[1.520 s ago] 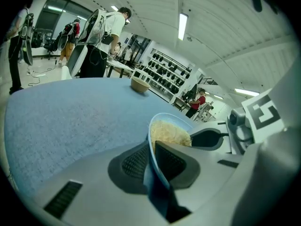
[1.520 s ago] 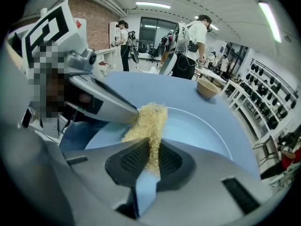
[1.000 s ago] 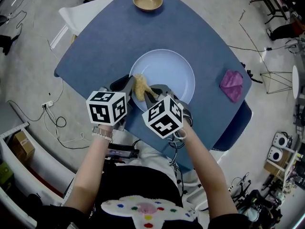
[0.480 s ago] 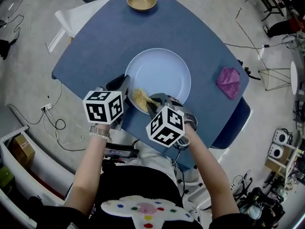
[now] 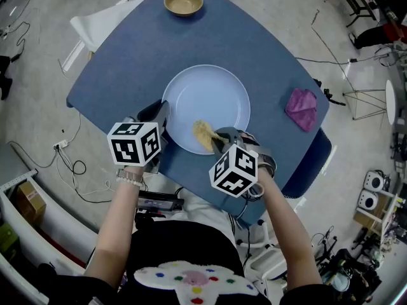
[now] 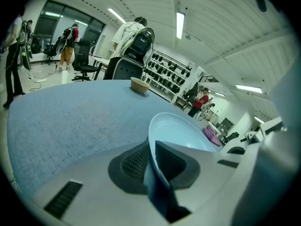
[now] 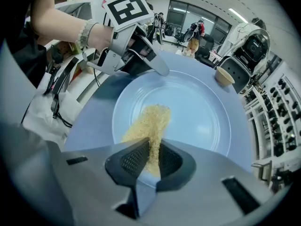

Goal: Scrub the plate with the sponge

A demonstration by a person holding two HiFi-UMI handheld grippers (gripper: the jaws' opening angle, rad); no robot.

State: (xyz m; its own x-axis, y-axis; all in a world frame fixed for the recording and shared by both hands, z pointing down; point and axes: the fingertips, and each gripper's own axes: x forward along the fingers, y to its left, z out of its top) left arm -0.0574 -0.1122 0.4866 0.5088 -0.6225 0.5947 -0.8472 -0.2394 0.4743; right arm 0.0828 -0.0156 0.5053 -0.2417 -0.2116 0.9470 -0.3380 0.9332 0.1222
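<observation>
A pale blue plate (image 5: 213,97) lies in the middle of the blue table (image 5: 127,62). My left gripper (image 5: 159,118) is shut on the plate's near-left rim (image 6: 153,147); the rim runs between its two pads. My right gripper (image 5: 215,140) is shut on a yellow sponge (image 5: 203,134), which rests on the plate's near inside. In the right gripper view the sponge (image 7: 149,128) stretches from the pads out over the plate (image 7: 197,112), and the left gripper (image 7: 153,65) shows at the plate's far-left rim.
A tan bowl (image 5: 183,1) stands at the table's far corner, also visible as the bowl (image 6: 140,84). A purple cloth (image 5: 301,108) lies at the table's right edge. Cables and boxes lie on the floor to the left. The table's near edge is just under my hands.
My right gripper has slid the sponge rightwards along the plate's near side, from the near-left rim toward the near middle. The left gripper has kept its grip on the rim.
</observation>
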